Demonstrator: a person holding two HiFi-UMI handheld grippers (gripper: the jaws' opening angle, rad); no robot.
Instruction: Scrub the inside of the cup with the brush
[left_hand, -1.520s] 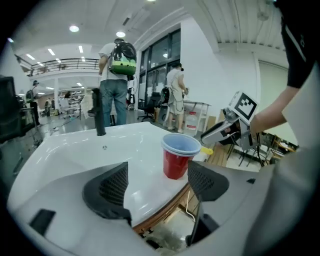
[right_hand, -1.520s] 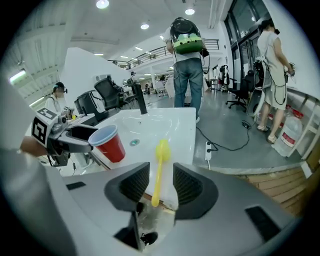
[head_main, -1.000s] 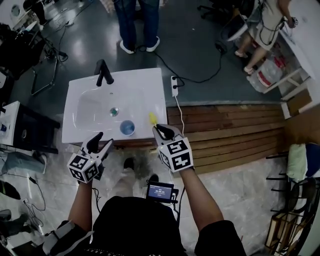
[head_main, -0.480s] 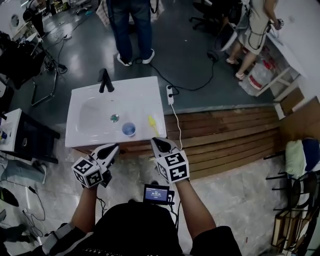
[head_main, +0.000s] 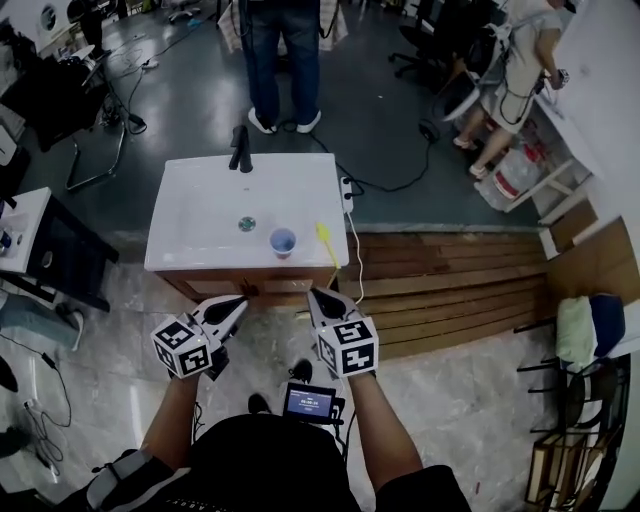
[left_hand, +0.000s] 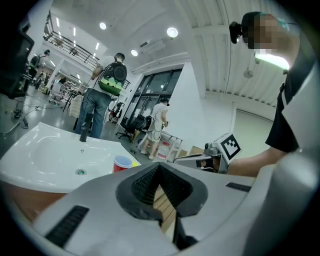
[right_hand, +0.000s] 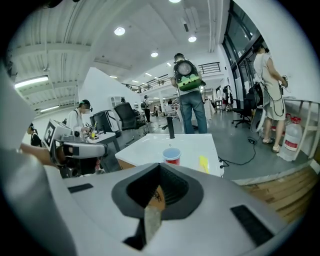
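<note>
Jaws clenched on both sides: the left gripper (head_main: 240, 300) shows its ribbed dark pads pressed together in its own view, nothing between them, and the right gripper (head_main: 312, 293) reads the same, pads met and bare. We note both tools held side by side in front of the body, over the pale tiled floor (head_main: 110, 330), on the near side of the white rectangular washbasin (head_main: 200, 255) and touching nothing on it. Each carries its cube of square markers toward us. The red plastic cup (head_main: 283, 241) stands upright on the basin's near part, just right of the round drain (head_main: 247, 224), its mouth open upward and the inside looking bluish from above. The yellow brush (head_main: 326, 238) lies flat on the basin's right margin, near the cup but apart from it. Seen from the right gripper view, cup and brush sit straight ahead beyond the jaw tips, brush to the right. From the left gripper view the cup sits ahead and left, the right gripper off to the right. At the basin's far edge stands the black tap (head_main: 240, 148). A white power strip (head_main: 347, 190) lies by the basin's far right corner, and a wooden plank platform (head_main: 450, 270) runs off to the right. A person in jeans (head_main: 280, 50) stands beyond the basin.
</note>
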